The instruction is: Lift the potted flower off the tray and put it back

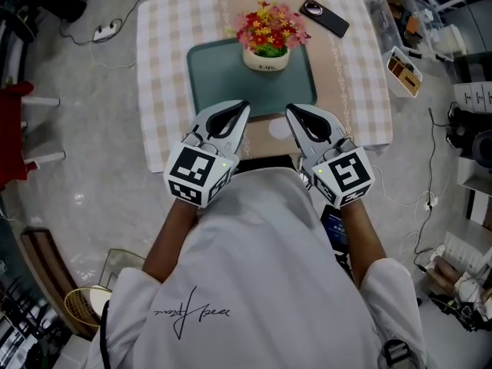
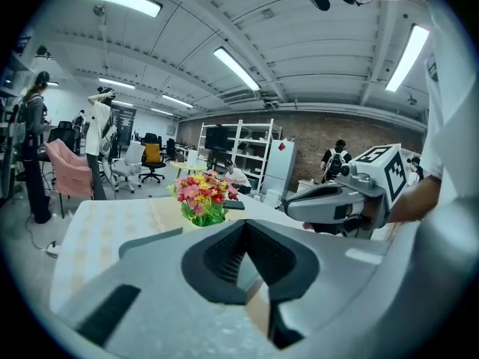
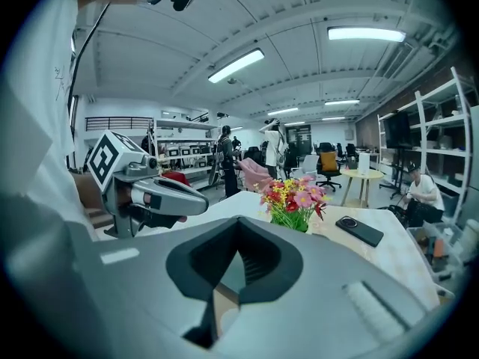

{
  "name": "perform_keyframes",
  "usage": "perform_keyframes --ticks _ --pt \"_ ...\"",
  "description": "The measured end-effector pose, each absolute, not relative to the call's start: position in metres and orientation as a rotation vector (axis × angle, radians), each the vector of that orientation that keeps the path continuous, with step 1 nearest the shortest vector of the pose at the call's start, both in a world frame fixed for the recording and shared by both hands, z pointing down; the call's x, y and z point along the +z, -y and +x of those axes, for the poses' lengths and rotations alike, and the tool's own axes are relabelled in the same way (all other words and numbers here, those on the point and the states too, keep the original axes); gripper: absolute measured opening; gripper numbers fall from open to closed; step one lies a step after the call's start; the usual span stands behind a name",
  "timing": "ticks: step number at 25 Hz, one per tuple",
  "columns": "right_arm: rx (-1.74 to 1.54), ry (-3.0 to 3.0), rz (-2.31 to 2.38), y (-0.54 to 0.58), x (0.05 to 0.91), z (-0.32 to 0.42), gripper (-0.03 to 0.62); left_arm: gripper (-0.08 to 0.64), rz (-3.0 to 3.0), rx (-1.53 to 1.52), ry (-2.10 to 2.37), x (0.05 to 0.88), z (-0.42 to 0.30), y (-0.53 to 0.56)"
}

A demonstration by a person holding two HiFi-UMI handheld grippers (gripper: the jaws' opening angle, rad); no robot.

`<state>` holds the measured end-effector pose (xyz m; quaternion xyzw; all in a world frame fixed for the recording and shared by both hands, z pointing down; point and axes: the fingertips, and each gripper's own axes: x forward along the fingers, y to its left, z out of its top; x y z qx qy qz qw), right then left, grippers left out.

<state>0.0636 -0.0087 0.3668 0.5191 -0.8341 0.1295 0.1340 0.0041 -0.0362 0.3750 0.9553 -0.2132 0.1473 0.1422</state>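
Note:
A white pot of red, pink and yellow flowers [image 1: 267, 37] stands upright at the far edge of a grey-green tray [image 1: 223, 83] on a checked tablecloth. The same potted flower [image 2: 200, 199] [image 3: 293, 200] shows ahead in both gripper views. My left gripper [image 1: 243, 106] hovers over the tray's near left edge, shut and holding nothing. Over the near right edge my right gripper [image 1: 290, 108] is also shut and bare. Both stay short of the pot, side by side.
A black phone [image 1: 324, 17] lies on the cloth at the far right, also seen past the flowers [image 3: 360, 230]. A clear box with small items [image 1: 405, 71] sits off the table's right edge. People and office chairs stand in the room beyond.

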Motion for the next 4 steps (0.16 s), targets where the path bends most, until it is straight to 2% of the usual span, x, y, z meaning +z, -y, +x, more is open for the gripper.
perform_keyframes --ticks 4 --pt "0.394 2.429 1.502 0.0035 0.3647 0.0701 0.006 0.02 2.755 0.43 0.608 0.3771 0.0063 0.0336"
